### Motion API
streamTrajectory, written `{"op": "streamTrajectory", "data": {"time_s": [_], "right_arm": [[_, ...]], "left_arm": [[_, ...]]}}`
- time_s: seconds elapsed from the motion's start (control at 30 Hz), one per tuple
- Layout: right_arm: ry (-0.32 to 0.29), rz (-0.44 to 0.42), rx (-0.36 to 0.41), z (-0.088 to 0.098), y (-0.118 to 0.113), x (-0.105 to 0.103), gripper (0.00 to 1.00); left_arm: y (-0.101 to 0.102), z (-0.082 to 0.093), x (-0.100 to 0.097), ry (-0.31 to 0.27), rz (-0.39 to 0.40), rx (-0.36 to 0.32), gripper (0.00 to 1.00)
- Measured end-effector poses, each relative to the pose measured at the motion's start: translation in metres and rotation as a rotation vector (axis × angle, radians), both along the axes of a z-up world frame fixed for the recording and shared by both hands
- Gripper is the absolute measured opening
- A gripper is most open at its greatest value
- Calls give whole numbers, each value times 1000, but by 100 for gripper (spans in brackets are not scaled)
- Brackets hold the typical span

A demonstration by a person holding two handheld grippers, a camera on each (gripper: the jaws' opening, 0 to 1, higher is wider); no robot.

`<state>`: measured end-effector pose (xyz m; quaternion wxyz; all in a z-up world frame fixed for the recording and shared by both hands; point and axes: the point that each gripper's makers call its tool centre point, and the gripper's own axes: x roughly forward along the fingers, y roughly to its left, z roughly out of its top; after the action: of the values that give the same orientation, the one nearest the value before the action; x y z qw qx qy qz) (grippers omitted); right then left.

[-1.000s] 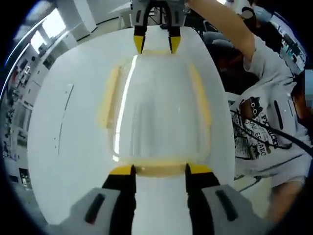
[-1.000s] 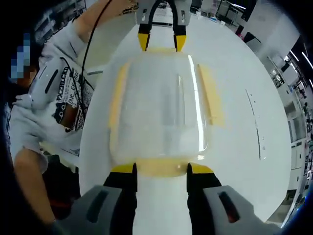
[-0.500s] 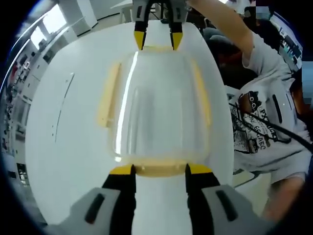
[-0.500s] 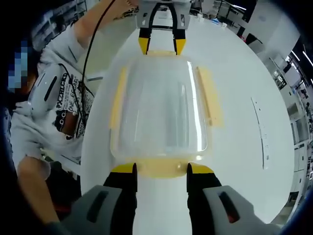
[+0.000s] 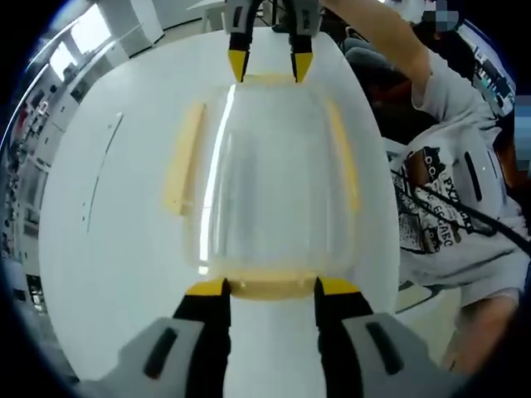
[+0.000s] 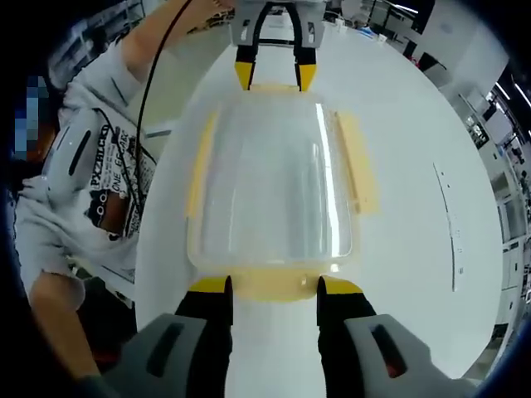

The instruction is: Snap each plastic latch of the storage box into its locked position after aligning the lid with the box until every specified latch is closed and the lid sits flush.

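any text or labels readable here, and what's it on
"ONE SQUARE": on the person's printed grey shirt, partly legible; the same print shows on the shirt in the right gripper view.
Other lines of the shirt print: too blurred and folded to read.
Storage box, its lid, yellow latches and white table: no text.

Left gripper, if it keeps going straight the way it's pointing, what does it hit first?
The left gripper would meet the yellow end latch of the clear storage box right away; the latch already sits between its open jaws, apparently touching, though depth is unclear.
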<state>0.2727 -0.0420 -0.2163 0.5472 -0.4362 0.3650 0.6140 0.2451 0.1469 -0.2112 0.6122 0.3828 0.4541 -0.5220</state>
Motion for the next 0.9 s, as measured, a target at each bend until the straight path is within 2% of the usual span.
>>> {"op": "streamTrajectory", "data": {"time_s": [0.2,0.9], "right_arm": [[-6,-5,-3,-2,4,2,39],[-2,-20,21,-1,6,7,39]], "left_arm": [[3,-7,1,-9,0,27,39],[5,-8,3,-37,-14,-15,39]]}}
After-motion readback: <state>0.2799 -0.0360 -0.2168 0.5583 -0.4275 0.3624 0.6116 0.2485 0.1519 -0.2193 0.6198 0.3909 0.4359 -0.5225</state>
